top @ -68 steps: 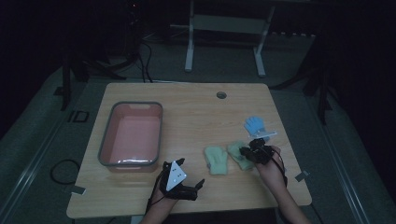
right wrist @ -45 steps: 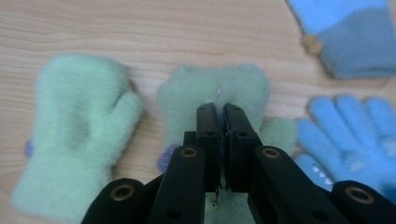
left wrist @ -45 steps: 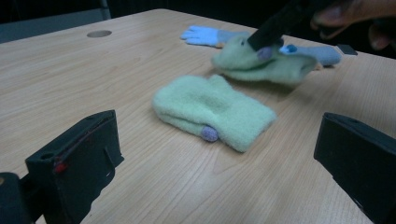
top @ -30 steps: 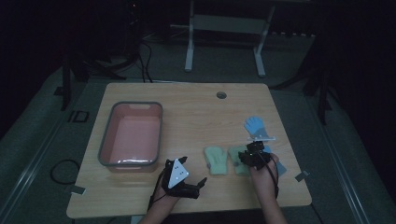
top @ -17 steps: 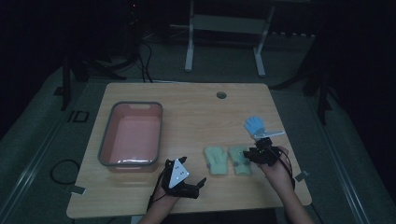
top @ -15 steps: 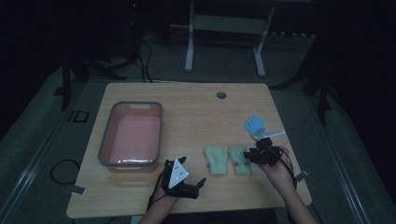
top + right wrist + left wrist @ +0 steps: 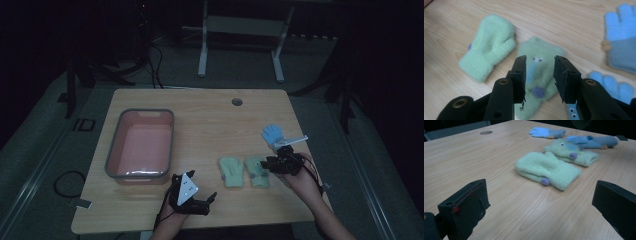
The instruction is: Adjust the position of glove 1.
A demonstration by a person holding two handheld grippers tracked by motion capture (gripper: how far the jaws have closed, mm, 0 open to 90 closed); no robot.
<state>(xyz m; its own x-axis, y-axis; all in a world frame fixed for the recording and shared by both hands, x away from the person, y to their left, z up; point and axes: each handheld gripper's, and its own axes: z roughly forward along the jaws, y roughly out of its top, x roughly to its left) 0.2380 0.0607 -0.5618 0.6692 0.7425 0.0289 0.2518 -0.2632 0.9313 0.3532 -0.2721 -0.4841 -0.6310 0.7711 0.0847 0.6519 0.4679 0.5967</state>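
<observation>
Two light green mittens lie side by side on the wooden table (image 7: 210, 120): a plain one (image 7: 231, 171) (image 7: 546, 170) (image 7: 491, 42) and one with eyes and a purple pom-pom (image 7: 256, 170) (image 7: 571, 153) (image 7: 544, 80). My right gripper (image 7: 280, 162) (image 7: 540, 62) hovers open just over the mitten with eyes, one jaw on each side of its face. A blue glove (image 7: 272, 134) (image 7: 621, 37) lies beyond it, and a second blue glove (image 7: 611, 85) (image 7: 594, 141) lies beside the gripper. My left gripper (image 7: 196, 190) (image 7: 539, 187) rests near the front edge, wide open, pointing at the plain mitten.
A pink bin with a grey rim (image 7: 111, 150) stands on the left half of the table. A round cable hole (image 7: 237, 102) sits near the far edge. The right table edge runs close behind the blue gloves.
My right gripper has shifted slightly right and away from me, staying over the mitten with eyes. The left gripper and the mittens have not moved.
</observation>
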